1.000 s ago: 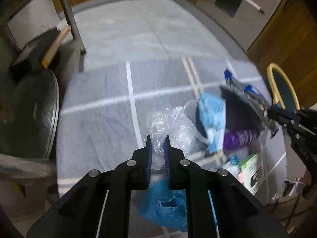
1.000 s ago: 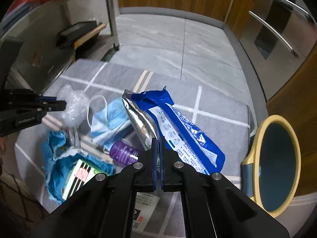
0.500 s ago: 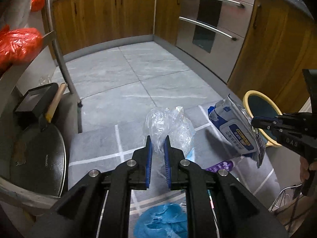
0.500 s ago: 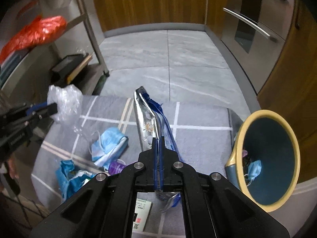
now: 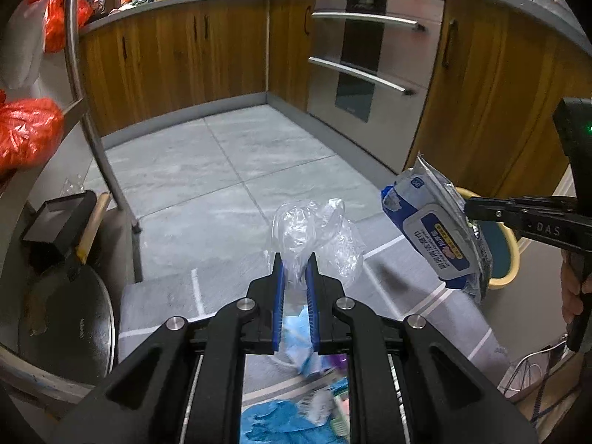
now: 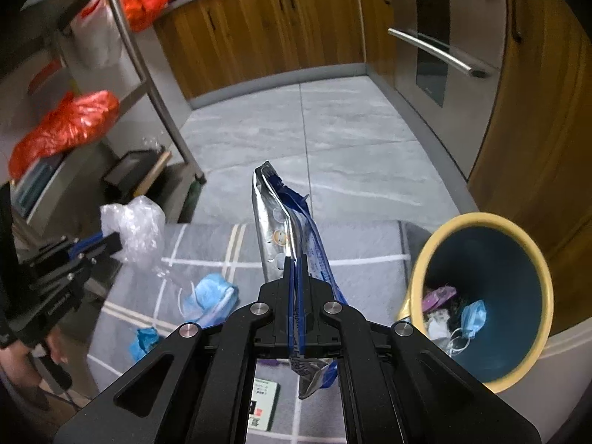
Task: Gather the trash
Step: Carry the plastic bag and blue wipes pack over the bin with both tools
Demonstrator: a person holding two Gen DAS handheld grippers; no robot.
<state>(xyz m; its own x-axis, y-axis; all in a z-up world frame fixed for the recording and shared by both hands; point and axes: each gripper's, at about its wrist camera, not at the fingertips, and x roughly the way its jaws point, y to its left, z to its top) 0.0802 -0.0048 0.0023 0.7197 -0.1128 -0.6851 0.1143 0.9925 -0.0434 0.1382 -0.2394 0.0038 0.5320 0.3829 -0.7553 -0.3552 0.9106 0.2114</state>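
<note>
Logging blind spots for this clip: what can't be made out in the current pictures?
- Bin contents: right view shows a mask and scraps; the wall hides the rest.
- Wipes pack print: too small in the left view, edge-on in the right.
- Box on the rug: partly hidden by the right gripper.
- Trash under the left gripper: blurred and partly covered by its frame.
- Clear bag contents: indistinct.

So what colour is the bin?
The bin is dark teal inside with a yellow rim, seen best in the right wrist view.
</note>
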